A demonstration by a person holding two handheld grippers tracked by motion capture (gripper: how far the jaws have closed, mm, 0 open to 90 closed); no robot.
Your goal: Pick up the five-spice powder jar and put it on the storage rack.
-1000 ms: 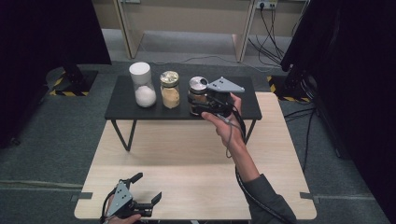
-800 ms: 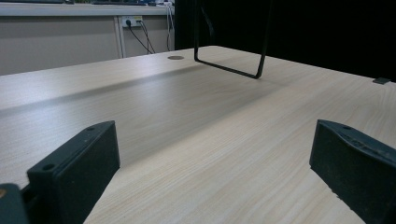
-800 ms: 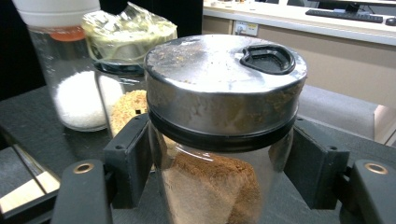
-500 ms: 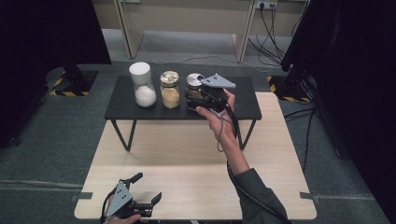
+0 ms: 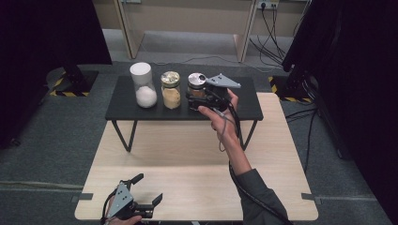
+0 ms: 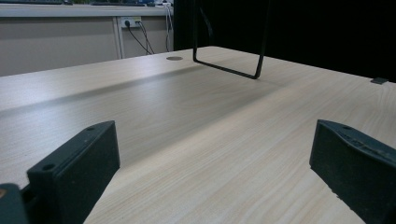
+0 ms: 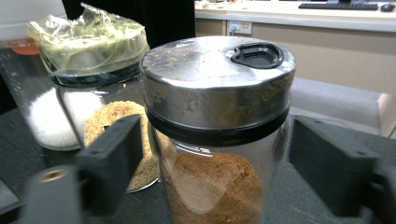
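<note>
Three jars stood in a row on the black shelf (image 5: 122, 105) at the far side of the bench (image 5: 187, 164): a white-capped jar of white grains (image 5: 142, 85), a plastic-covered jar of yellow crumbs (image 5: 171, 90), and the metal-lidded jar of brown powder (image 5: 195, 86) that your right claw (image 5: 197, 99) was working on. In the right gripper view that brown jar (image 7: 217, 140) sat between the jaws, which had just been opening; both pads stood off the glass, with a clear gap on each side, so nothing was gripped. Your left claw (image 5: 143, 191) rested low at the near edge of the bench, jaws spread wide and empty. The chief risk, as I judged it, lay in how close things were: the yellow-crumb jar (image 7: 100, 93) stood just beside the brown one, and a sideways swing while backing out could have caught either jar with a pad and tipped it. Pulling back at an angle could likewise have dragged the brown jar toward the shelf's near edge. The trailing cable near the shelf could also have snagged.
</note>
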